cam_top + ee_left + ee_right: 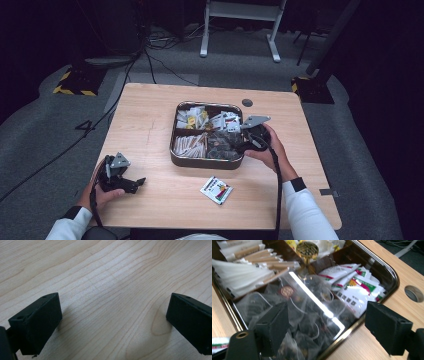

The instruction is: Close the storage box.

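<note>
the right tool [322,322], jaws wide apart, hovers over the clear tea bags [312,315] in the tray [205,162] and may snag several, while the left tool [113,322] rests open on the tabletop [150,125].

Right gripper [325,326] jaws spread wide, nothing between the pads. Left jaw low over clear sachets [312,315] of dark contents in the nearest compartment of the dark tray [384,267]; right jaw outside the tray rim, above the wooden table [364,345]. Beyond the right jaw: white printed packets [357,287] with red and green marks. Far off to the left: paper-wrapped sticks [254,262]. Straight ahead, a brass knob [307,250] on the divider. Round hole [414,293] in the table, far right
</note>
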Motion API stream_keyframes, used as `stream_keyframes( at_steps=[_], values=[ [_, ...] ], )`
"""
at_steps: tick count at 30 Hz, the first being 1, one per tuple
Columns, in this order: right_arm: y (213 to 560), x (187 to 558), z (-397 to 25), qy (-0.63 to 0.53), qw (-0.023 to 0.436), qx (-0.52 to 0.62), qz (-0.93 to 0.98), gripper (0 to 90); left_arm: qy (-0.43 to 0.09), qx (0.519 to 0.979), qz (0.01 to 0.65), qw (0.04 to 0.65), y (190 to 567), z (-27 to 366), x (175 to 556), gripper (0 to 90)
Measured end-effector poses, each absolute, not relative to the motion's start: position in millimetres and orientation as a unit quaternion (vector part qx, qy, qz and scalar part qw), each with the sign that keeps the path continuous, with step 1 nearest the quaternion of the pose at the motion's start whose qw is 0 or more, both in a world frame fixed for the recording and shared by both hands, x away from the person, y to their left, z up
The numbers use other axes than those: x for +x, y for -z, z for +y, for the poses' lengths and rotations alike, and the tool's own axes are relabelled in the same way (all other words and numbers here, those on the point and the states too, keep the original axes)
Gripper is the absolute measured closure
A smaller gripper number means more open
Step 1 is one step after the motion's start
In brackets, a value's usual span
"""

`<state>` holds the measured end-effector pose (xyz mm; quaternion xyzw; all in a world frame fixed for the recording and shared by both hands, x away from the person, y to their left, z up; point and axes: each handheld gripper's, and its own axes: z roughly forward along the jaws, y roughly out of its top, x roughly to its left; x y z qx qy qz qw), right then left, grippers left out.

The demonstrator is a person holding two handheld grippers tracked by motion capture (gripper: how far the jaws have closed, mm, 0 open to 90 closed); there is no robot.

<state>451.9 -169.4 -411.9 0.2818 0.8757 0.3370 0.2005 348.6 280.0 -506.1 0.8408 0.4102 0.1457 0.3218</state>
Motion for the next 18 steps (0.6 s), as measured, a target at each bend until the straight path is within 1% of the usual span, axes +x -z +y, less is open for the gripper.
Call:
stream_keyframes(
  at_steps=[18],
  values=[
    [422.3,421.5,-207.4,-0.318,0.219,0.277,0.880,19.5,-0.146,0.841,0.410,0.322,506.1,280.0,348.6,0.5]
  ],
)
